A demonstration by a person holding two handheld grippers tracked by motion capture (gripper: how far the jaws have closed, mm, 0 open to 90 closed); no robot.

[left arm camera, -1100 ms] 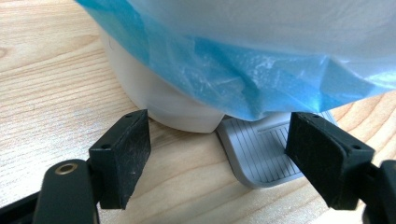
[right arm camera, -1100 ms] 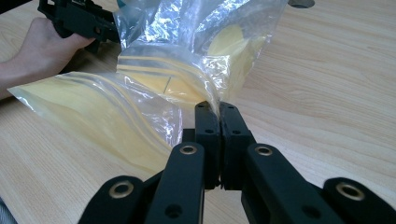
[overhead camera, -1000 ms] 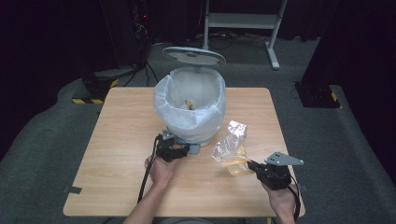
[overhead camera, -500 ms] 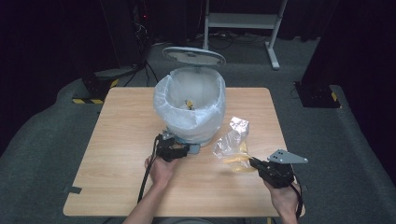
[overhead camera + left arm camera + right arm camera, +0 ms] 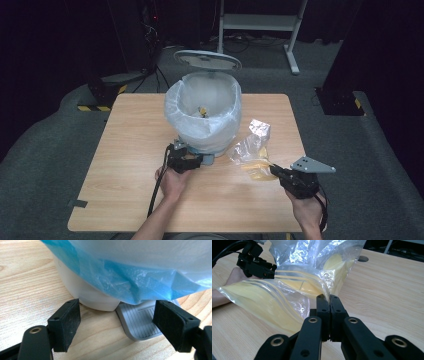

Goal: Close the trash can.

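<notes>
Now right gripper pinches the plastic bag; left gripper (fingers apart) faces bin pedal.

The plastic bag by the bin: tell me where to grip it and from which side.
Grip the plastic bag at its thin near corner, coming in low from the person's side; its flat film there fits between jaws. The right hand-held gripper is already pinched on it.

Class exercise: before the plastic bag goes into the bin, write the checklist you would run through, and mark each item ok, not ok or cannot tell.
1. Right gripper shut on the plastic bag: ok.
2. Bin lid up: ok.
3. Liner open over the pedal bin's rim: ok.
4. Left gripper open at the foot pedal: ok; pressing it: cannot tell.
5. Bag lifted clear of the table: not ok, it rests there.
6. Room left in the bin: cannot tell.
</notes>
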